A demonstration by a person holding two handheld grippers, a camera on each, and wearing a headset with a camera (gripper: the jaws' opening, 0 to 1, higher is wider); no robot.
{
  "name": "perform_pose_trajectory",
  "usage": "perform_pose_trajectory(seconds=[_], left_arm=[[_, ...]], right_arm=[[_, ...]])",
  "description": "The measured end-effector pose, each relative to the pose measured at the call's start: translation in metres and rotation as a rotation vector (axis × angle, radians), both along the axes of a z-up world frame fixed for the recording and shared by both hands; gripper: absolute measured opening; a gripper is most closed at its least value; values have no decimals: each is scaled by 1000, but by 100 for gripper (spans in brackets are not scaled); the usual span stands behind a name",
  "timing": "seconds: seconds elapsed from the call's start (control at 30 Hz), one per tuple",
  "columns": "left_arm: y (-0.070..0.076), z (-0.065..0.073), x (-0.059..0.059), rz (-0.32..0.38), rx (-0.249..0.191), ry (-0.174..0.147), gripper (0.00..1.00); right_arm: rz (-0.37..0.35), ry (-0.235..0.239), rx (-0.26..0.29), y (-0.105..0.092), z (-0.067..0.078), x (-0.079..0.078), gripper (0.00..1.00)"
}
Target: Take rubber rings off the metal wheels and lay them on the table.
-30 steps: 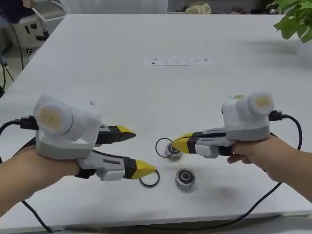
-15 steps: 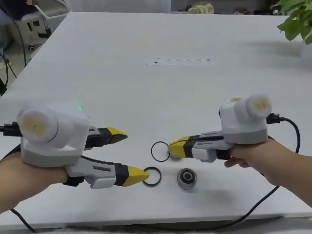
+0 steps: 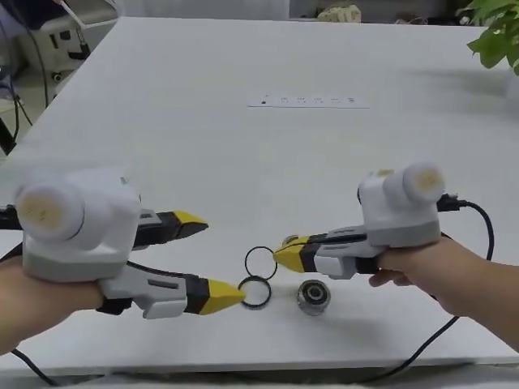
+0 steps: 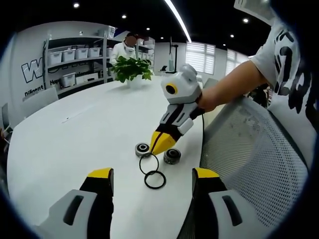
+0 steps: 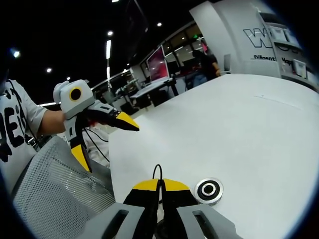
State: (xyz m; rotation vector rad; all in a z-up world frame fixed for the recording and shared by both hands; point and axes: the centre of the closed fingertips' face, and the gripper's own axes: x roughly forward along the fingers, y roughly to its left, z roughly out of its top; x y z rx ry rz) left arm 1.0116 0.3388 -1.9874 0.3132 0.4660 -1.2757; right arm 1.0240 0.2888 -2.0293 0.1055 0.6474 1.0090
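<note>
The right gripper (image 3: 284, 254) was clenched on a thin rubber ring (image 3: 246, 263). It pinched just a short stretch of the rim, so the loop stuck out past the yellow tips, close to the near edge of the desk (image 3: 243, 146); whether the loop's far side touched the surface could not be told. That slim hold was the main worry — a ring gripped so narrowly could twist or spring free on release and land across the second ring (image 3: 270, 292), which lay flat just beside it (nearer the edge). The left gripper (image 3: 212, 258) hung released, jaws wide apart, and its lower tip sat at the rim of that laid ring; any sweep inward would likely drag it. A metal wheel (image 3: 312, 296) stood by the near edge, and a second wheel (image 4: 143, 149) sat just behind the right gripper's tips — a nudge from either gripper could set one rolling toward the edge and off.
</note>
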Motion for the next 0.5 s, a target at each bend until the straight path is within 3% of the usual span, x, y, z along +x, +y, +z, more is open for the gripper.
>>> perform_pose_trajectory(seconds=[0.5], left_arm=[[10, -1, -3, 18, -5, 8, 63]], right_arm=[[54, 55, 2, 12, -10, -12, 0]])
